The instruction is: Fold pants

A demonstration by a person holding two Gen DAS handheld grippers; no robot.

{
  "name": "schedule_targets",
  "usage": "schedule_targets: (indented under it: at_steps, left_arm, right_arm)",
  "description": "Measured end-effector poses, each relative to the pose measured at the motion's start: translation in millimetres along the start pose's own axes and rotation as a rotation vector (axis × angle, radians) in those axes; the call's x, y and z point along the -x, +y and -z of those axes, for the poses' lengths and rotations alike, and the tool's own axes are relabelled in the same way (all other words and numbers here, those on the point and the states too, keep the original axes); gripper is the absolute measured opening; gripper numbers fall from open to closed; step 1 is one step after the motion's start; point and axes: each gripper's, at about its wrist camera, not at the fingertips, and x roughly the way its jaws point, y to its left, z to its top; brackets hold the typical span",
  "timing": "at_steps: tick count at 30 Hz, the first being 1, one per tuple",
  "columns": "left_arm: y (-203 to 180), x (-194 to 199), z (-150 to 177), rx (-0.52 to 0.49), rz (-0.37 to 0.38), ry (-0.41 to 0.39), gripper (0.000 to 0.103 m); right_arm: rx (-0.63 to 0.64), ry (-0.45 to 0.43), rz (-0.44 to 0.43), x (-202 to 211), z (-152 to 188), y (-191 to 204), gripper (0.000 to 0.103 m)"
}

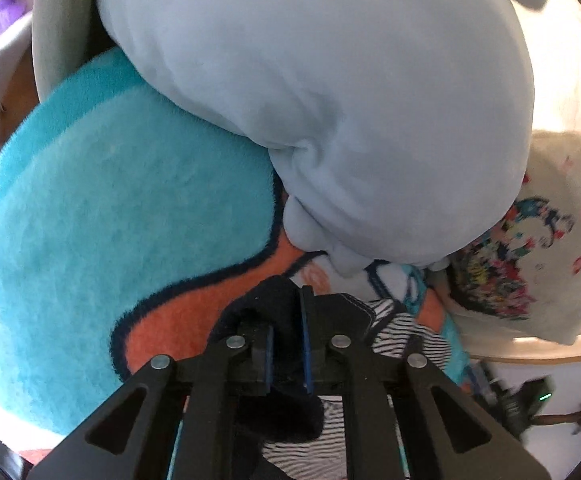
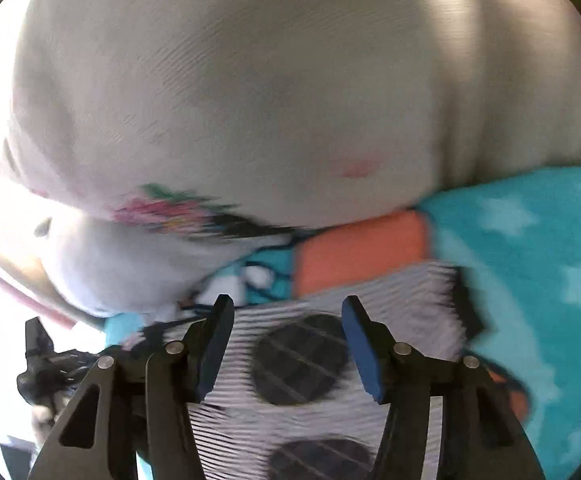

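Observation:
The pants (image 1: 394, 332) are black-and-white striped with a dark navy band. In the left wrist view my left gripper (image 1: 288, 312) is shut on the dark band of the pants, with the fabric pinched between its blue pads. In the right wrist view the striped pants (image 2: 402, 300) with dark round patches (image 2: 300, 360) lie on a turquoise and orange blanket (image 2: 530, 264). My right gripper (image 2: 286, 316) is open just above them, with a round patch between its fingers. The right wrist view is motion-blurred.
A large pale blue plush (image 1: 330, 100) leans over the turquoise and orange fleece blanket (image 1: 110, 208) right ahead of the left gripper. A white floral pillow (image 1: 550, 232) sits to its right; it also fills the upper right wrist view (image 2: 230, 100).

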Motion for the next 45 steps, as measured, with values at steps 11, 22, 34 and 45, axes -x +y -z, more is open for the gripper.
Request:
schedule_targets:
  at_steps: [11, 22, 34, 45]
  left_arm:
    - [20.3, 43.3, 32.1, -0.081, -0.013, -0.033, 0.036]
    - [23.5, 32.2, 102.2, -0.179, -0.124, -0.003, 0.047]
    - [-11.3, 13.6, 121.9, -0.318, -0.300, 0.034, 0.025]
    - [0.7, 55.8, 121.1, -0.305, -0.302, 0.025, 0.025]
  right_arm:
    - [-0.209, 0.072, 0.166, 24.8, 58.7, -129.9, 0.061]
    - [-0.184, 0.107, 0.146, 11.0, 86.6, -120.9, 0.066]
    - [-0.071, 0.136, 0.189, 6.8, 94.6, -96.6, 0.015]
    - [-0.149, 0.179, 0.044, 60.8, 126.8, -99.9, 0.013]
